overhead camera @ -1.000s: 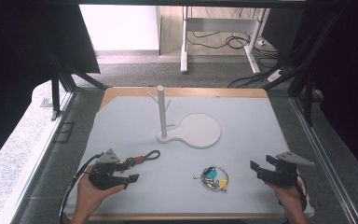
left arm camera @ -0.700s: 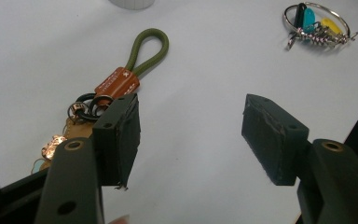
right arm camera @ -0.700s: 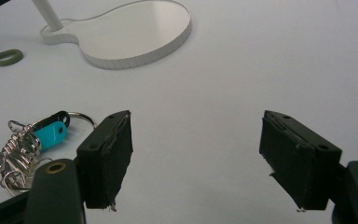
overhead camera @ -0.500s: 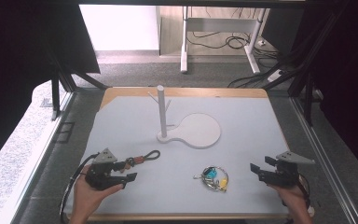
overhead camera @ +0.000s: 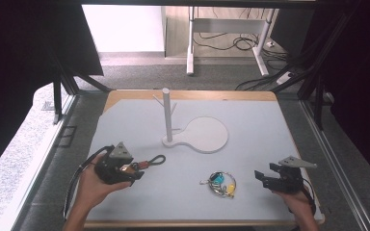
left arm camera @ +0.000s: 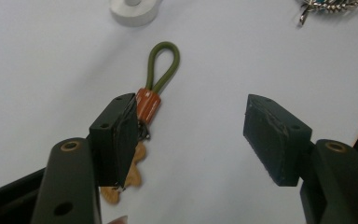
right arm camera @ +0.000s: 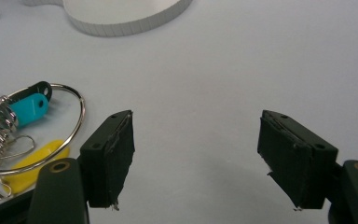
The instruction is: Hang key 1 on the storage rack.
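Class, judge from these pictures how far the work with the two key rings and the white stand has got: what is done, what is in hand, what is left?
Done: nothing hangs on the white stand. In hand: the open left gripper sits at the green-loop key fob, which lies on the table. Left: closing on it, probably hanging it, then the key ring with tags beside the open right gripper.

The stand [overhead camera: 192, 131] sits in the middle of the table [overhead camera: 260, 125], nearer the far edge. The loop strap [overhead camera: 150, 161] lies toward the near left corner. The key ring [overhead camera: 222, 182] lies near the front edge, right of the strap.
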Motion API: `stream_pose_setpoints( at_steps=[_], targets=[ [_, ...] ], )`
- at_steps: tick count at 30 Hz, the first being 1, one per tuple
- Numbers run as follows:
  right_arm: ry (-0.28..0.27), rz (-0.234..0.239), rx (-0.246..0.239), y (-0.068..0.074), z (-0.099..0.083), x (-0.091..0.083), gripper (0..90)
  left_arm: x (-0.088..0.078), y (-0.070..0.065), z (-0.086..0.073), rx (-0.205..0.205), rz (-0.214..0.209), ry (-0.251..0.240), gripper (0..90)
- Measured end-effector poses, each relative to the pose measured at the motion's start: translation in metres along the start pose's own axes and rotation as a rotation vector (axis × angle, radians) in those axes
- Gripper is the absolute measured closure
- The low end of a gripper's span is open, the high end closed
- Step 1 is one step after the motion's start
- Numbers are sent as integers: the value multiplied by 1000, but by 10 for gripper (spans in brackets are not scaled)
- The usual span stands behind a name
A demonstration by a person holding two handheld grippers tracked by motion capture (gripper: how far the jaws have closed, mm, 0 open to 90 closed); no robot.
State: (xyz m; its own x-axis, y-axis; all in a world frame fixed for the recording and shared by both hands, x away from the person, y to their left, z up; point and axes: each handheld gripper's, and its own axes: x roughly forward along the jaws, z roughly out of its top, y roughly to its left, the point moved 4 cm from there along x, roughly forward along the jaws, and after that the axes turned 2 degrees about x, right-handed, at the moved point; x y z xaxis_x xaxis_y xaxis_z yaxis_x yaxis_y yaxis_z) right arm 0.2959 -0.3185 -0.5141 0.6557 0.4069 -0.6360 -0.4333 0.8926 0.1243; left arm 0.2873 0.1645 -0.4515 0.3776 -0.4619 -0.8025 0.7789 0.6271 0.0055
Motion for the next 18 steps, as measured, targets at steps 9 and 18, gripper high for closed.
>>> stream_pose_setpoints(
  at_steps=[9, 18],
  targets=[
    [6, 19, -21, 2, -2, 2, 281, 10, 9, 20, 59, -37, 49, 415],
    [-8, 43, -41, 3, 1, 4, 286, 9, 11, 42, 107, -46, 123, 398]
  ],
)
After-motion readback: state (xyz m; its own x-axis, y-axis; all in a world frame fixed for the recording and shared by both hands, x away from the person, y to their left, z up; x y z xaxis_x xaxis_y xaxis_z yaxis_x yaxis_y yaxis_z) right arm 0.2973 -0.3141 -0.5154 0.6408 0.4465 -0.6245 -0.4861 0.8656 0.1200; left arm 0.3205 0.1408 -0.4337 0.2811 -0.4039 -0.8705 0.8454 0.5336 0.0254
